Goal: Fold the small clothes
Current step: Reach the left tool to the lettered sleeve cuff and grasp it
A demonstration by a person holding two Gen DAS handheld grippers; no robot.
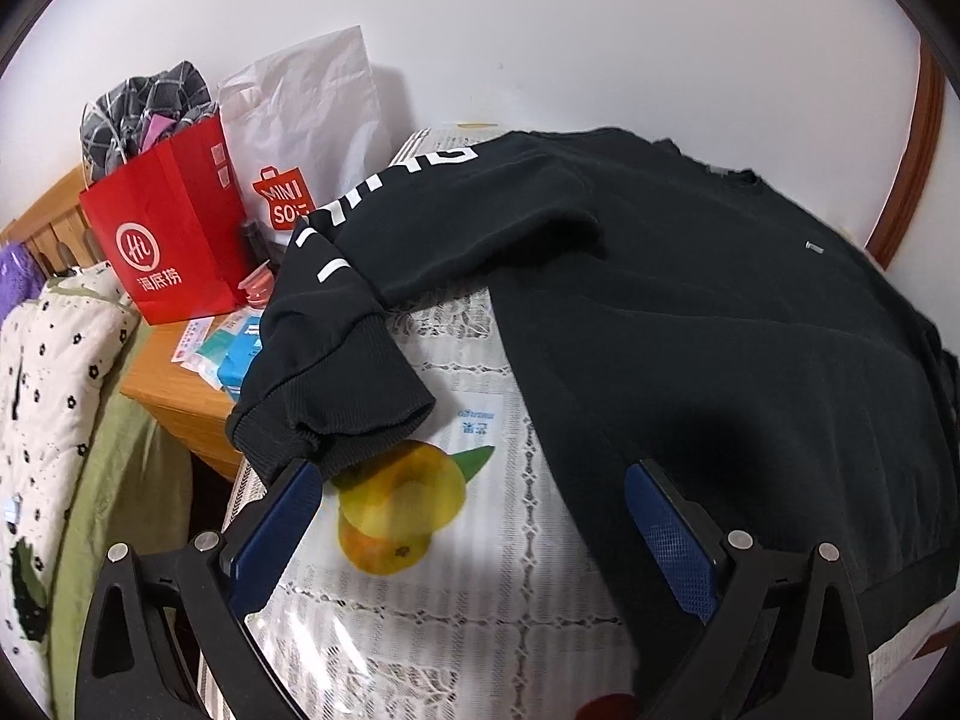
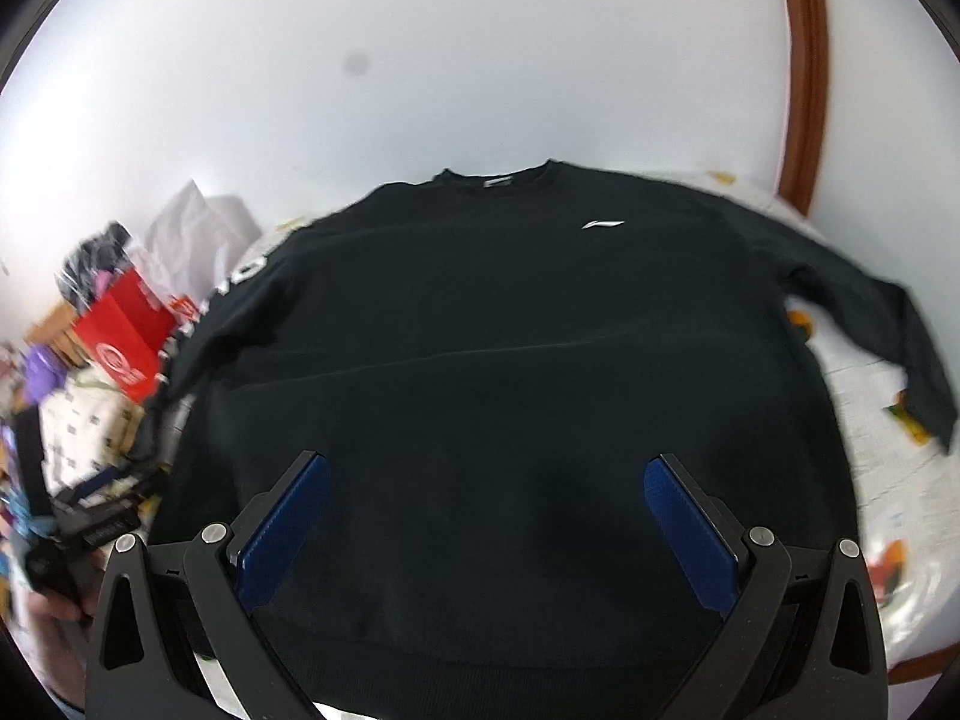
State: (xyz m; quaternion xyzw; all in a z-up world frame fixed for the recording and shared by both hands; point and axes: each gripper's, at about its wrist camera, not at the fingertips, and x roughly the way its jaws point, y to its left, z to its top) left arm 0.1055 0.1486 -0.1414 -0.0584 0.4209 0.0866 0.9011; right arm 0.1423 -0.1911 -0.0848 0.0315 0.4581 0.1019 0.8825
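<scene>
At the far left of the left wrist view a quilt (image 1: 42,372) with small black flowers lies over green bedding, and beside it a wooden nightstand (image 1: 174,390) carries a red paper bag (image 1: 174,240) stuffed with grey checked cloth, a white shopping bag (image 1: 306,120) behind it, and some small packets at its near edge. Right of that stands the table (image 1: 456,588), covered by a lace-patterned plastic cloth printed with fruit. The black sweatshirt (image 2: 510,360) lies spread flat across the table, chest up, collar toward the far wall and hem toward the near edge. Its left sleeve (image 1: 360,324) (the one with white lettering) runs down the table's left side, and the ribbed cuff ends just beside the left gripper (image 1: 474,516), close to its left finger; whether they touch is unclear. That gripper's fingers are spread wide with nothing between them. The right gripper (image 2: 486,516) hovers over the sweatshirt's lower middle, fingers likewise spread wide and empty. Farther right, the right sleeve (image 2: 888,336) stretches out and bends down toward the table's right edge, with a brown curved frame (image 2: 804,60) against the wall beyond.
</scene>
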